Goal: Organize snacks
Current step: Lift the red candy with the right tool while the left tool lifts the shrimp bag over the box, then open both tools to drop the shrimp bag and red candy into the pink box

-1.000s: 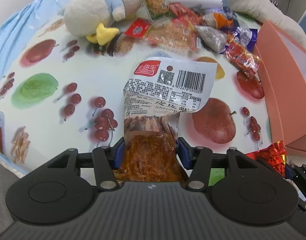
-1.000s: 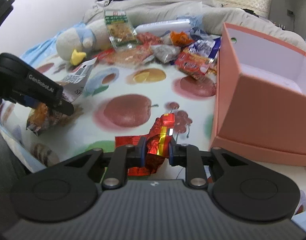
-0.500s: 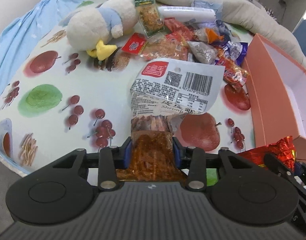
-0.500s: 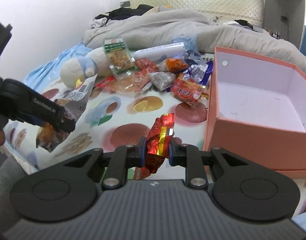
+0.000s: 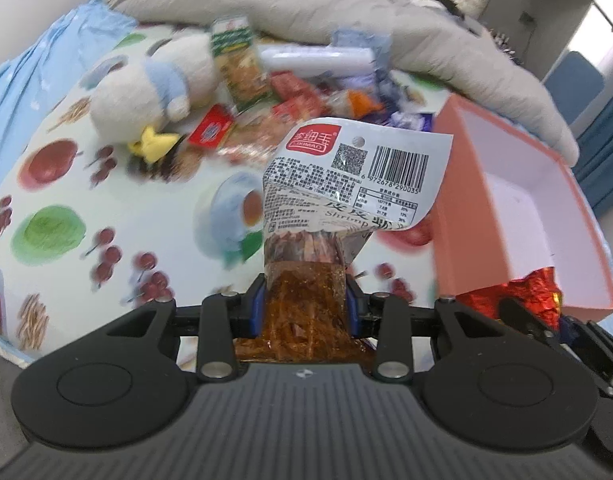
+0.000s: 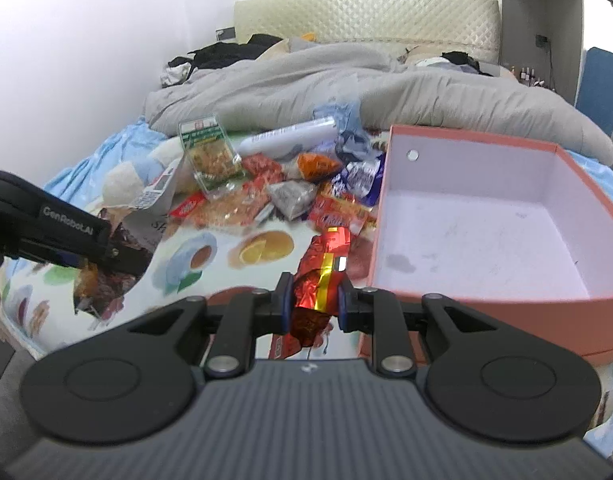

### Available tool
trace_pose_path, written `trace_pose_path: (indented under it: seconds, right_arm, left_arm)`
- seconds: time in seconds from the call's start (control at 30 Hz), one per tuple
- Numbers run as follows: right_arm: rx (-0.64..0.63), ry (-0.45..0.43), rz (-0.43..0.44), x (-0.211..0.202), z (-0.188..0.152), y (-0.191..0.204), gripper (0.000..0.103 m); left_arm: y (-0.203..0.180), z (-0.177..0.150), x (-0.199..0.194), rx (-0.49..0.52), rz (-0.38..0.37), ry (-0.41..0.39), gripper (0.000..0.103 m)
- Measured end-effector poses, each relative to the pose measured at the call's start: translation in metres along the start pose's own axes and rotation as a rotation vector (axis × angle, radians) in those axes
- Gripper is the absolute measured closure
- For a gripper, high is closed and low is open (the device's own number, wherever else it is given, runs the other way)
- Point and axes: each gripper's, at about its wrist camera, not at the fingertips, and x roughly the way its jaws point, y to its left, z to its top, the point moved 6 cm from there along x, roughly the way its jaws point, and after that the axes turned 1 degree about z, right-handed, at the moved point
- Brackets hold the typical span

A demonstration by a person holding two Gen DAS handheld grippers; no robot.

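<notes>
My left gripper [image 5: 305,300] is shut on a clear shrimp snack bag [image 5: 346,176] with a white barcode label, held above the fruit-print cloth [image 5: 146,200]. My right gripper [image 6: 312,306] is shut on a red and gold foil snack [image 6: 322,268], held just left of the open pink box [image 6: 486,224]. The box also shows in the left wrist view [image 5: 518,216] at the right, with the red foil snack [image 5: 538,292] by its near corner. The left gripper and its bag [image 6: 106,264] show at the left of the right wrist view. A pile of snack packets [image 6: 290,188] lies behind.
A white plush duck [image 5: 146,96] lies at the back left beside the pile. A white tube [image 6: 290,140] and a green-topped packet [image 6: 206,152] lie at the back. A grey duvet [image 6: 346,88] covers the bed behind. The box inside shows nothing in it.
Both grippers have risen and moved forward and right toward the pink box, each keeping its snack. The box interior now shows fully in the right wrist view.
</notes>
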Motion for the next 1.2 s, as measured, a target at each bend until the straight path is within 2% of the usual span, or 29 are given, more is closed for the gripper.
trace_pose_path:
  seconds: [0.27, 0.47, 0.67, 0.77, 0.9, 1.13, 1.2]
  right_arm:
    - [0.023, -0.074, -0.03, -0.023, 0.025, -0.016, 0.079]
    - [0.024, -0.124, -0.074, -0.033, 0.045, -0.038, 0.079]
    - [0.07, -0.175, -0.165, -0.04, 0.066, -0.082, 0.078]
    - [0.106, -0.196, -0.213, -0.042, 0.075, -0.11, 0.078]
    - [0.146, -0.195, -0.258, -0.04, 0.079, -0.146, 0.078]
    - [0.156, -0.12, -0.271, -0.016, 0.075, -0.186, 0.078]
    - [0.157, -0.09, -0.266, -0.006, 0.072, -0.193, 0.078]
  left_arm:
    - [-0.044, 0.018, -0.025, 0.032, -0.094, -0.067, 0.06]
    - [-0.084, 0.038, -0.035, 0.106, -0.145, -0.122, 0.06]
    - [-0.131, 0.061, -0.033, 0.164, -0.21, -0.163, 0.06]
    - [-0.158, 0.068, -0.024, 0.19, -0.248, -0.151, 0.06]
    - [-0.194, 0.072, -0.008, 0.238, -0.279, -0.112, 0.06]
    - [-0.238, 0.093, 0.01, 0.287, -0.284, -0.151, 0.06]
    - [-0.25, 0.099, 0.019, 0.301, -0.281, -0.14, 0.06]
